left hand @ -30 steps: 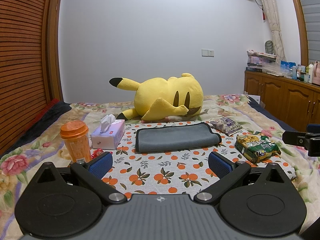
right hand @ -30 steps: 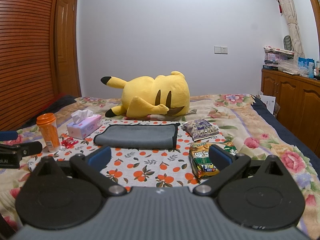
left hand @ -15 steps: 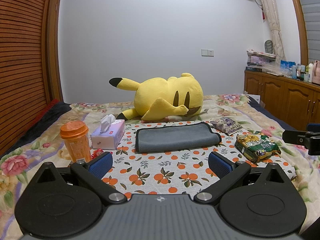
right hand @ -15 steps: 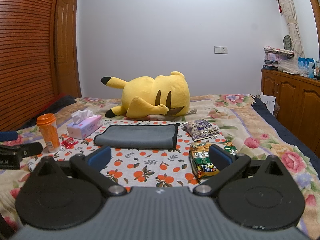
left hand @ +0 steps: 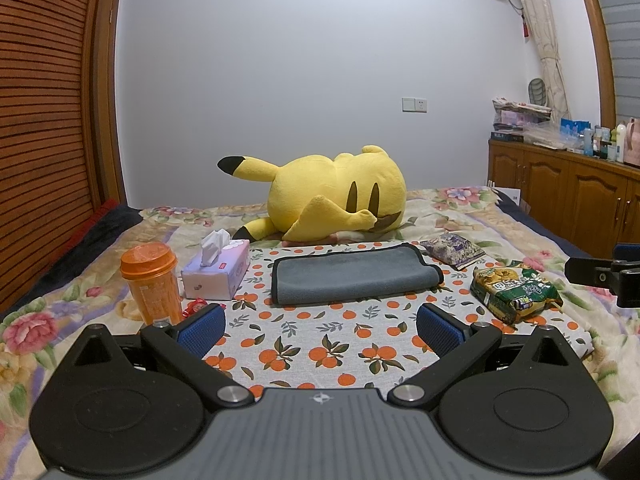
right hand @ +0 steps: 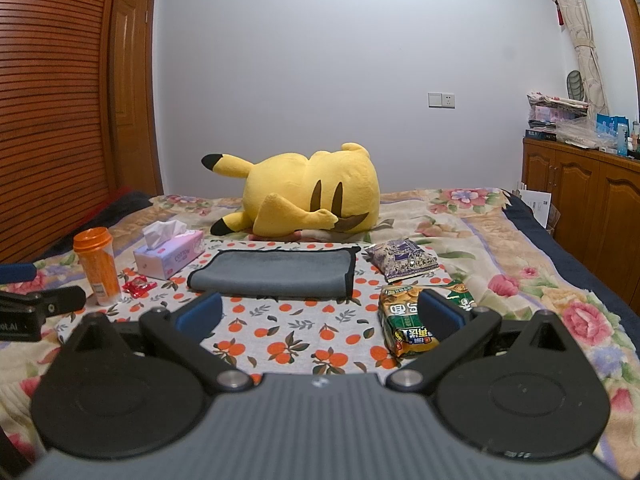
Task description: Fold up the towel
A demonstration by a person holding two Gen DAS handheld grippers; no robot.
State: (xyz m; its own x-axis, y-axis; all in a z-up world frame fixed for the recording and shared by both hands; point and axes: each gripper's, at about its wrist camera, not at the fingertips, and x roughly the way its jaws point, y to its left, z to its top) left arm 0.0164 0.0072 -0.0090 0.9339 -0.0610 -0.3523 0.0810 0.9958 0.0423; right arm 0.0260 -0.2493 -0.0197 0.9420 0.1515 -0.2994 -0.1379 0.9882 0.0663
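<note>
Spread over the bed, an orange-print cloth (left hand: 320, 344) keeps the grey towel (left hand: 352, 276) flat and reachable, so I hold my left gripper (left hand: 320, 326) and right gripper (right hand: 318, 316) back, jaws wide apart, empty.

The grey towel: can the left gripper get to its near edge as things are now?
Probably yes. The left gripper is open and faces the grey towel; only bare orange-print cloth lies between. The orange cup and tissue box stand off to the left.
</note>
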